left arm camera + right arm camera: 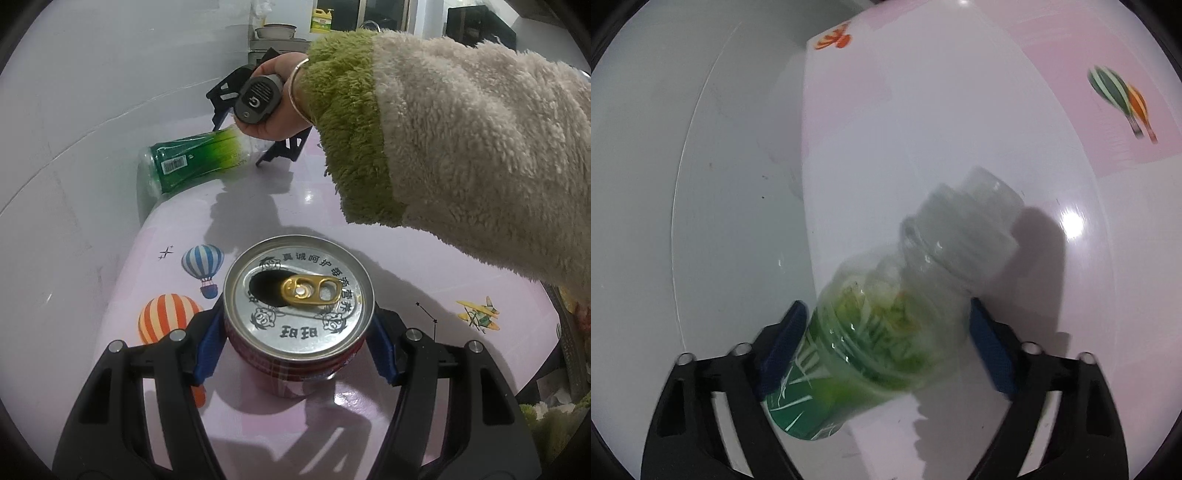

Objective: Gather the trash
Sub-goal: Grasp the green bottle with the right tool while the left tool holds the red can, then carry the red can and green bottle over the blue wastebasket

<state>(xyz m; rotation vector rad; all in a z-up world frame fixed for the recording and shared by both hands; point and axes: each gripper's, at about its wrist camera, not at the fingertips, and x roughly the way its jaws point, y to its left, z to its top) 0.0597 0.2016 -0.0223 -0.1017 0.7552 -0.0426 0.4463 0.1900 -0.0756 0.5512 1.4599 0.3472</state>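
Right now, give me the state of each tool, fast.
Left tool: closed on the red metal drink can.
Right tool: open around the lying clear plastic bottle with green label; pads not visibly pressing.

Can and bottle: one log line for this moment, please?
left tool: shut on can | right tool: around lying bottle, not yet gripping | table

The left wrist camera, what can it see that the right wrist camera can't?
Only the left wrist view shows the red can between the left gripper pads, plus the fluffy sleeve and the hand. Only the right wrist view shows the right gripper's blue pads either side of the bottle, the right one not touching. Both show the green bottle on the pink table.
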